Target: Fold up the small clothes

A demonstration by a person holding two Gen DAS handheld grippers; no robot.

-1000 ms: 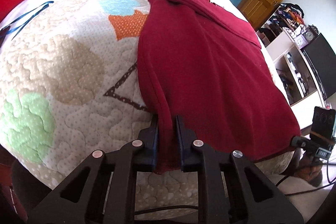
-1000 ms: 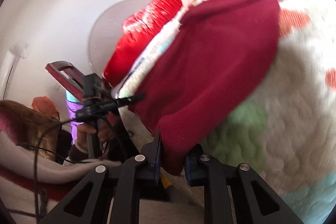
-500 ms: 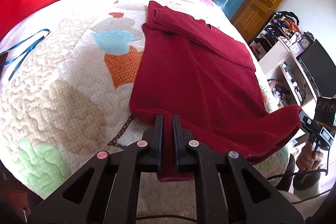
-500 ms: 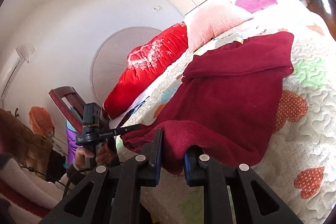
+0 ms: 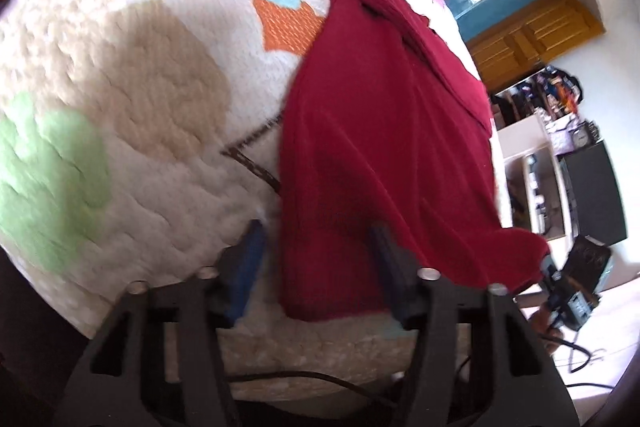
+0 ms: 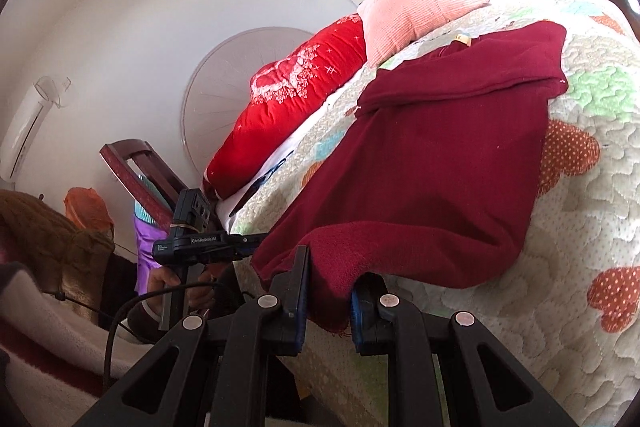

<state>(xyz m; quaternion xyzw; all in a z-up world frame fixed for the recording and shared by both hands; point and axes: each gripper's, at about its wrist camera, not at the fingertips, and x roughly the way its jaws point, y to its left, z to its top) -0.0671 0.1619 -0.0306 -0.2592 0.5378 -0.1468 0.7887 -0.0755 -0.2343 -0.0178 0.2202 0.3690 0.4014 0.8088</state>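
A dark red garment (image 5: 384, 131) lies lengthwise on the quilted bed, its far end folded over; it also shows in the right wrist view (image 6: 440, 163). My left gripper (image 5: 320, 263) is open, its jaws wide apart on either side of the garment's near left corner, which rests loose on the quilt. My right gripper (image 6: 330, 291) is shut on the garment's near right corner, which bunches between the blue pads and lifts slightly off the bed. The right gripper also appears at the right edge of the left wrist view (image 5: 560, 287).
The patchwork quilt (image 5: 120, 115) covers the bed. A red cushion (image 6: 288, 95) and a pink pillow (image 6: 412, 11) lie at the head. A wooden chair (image 6: 148, 171) stands left of the bed. Shelves and a black TV (image 5: 592, 187) stand at the right.
My left gripper has opened and let go of the garment's corner, which dropped onto the quilt. My right gripper keeps its hold on its corner.
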